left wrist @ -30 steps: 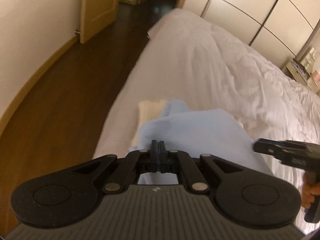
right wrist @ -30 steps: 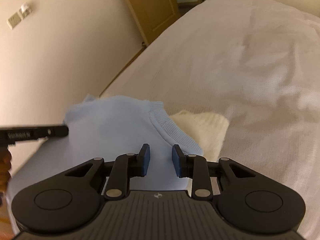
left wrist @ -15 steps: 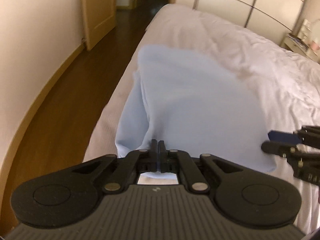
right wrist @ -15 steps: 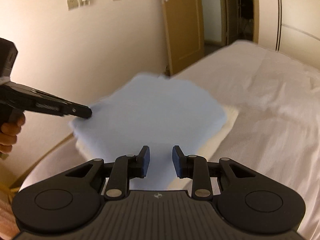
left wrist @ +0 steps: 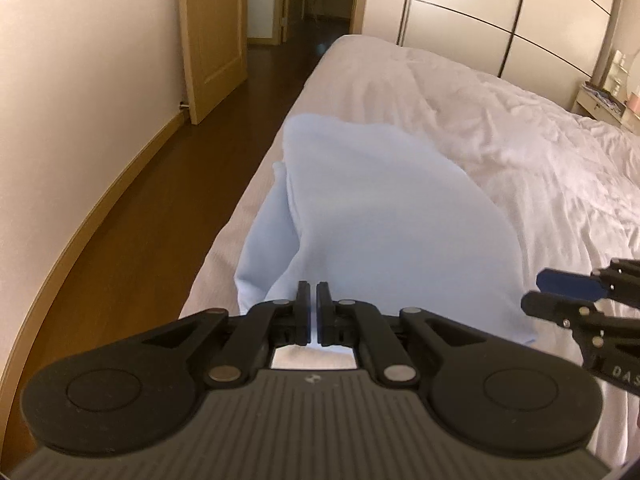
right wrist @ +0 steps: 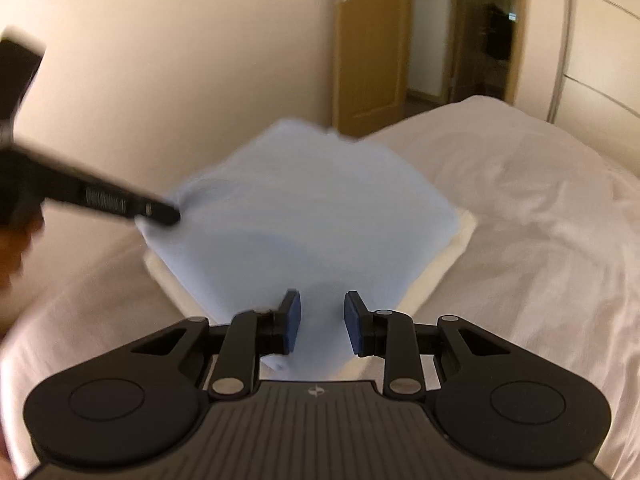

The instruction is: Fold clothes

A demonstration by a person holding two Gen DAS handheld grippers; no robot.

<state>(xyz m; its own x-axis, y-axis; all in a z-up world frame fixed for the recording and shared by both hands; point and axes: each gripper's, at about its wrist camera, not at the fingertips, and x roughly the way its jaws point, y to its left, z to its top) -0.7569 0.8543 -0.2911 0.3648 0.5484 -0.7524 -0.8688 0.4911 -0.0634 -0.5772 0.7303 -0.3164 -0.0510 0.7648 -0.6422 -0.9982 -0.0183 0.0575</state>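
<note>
A light blue garment [left wrist: 384, 216] lies on the near left part of the bed [left wrist: 520, 152], close to the bed's left edge. In the right wrist view the garment [right wrist: 304, 216] looks roughly square and sits on top of a cream cloth [right wrist: 448, 256], whose edges show at its right and near left sides.

The left tool [left wrist: 313, 308] has its fingers pressed almost together, and a near edge of the garment is pinched between them. From this grip the fabric rises a little and makes a fold that runs away to the far left.

The right tool [right wrist: 319, 322] has its fingers spread apart. The garment's near corner lies between and under them, but the blue pads [right wrist: 294, 320] do not squeeze it. In the left wrist view this tool [left wrist: 560, 292] is at the right edge, just beside the garment's right corner.

In the right wrist view the left tool [right wrist: 160, 212] is blurred; its tip touches the garment's left corner.

Left of the bed there is a dark wooden floor [left wrist: 132, 240], a wall and a door [left wrist: 212, 32]. At the far side stands a wardrobe [left wrist: 480, 20].
</note>
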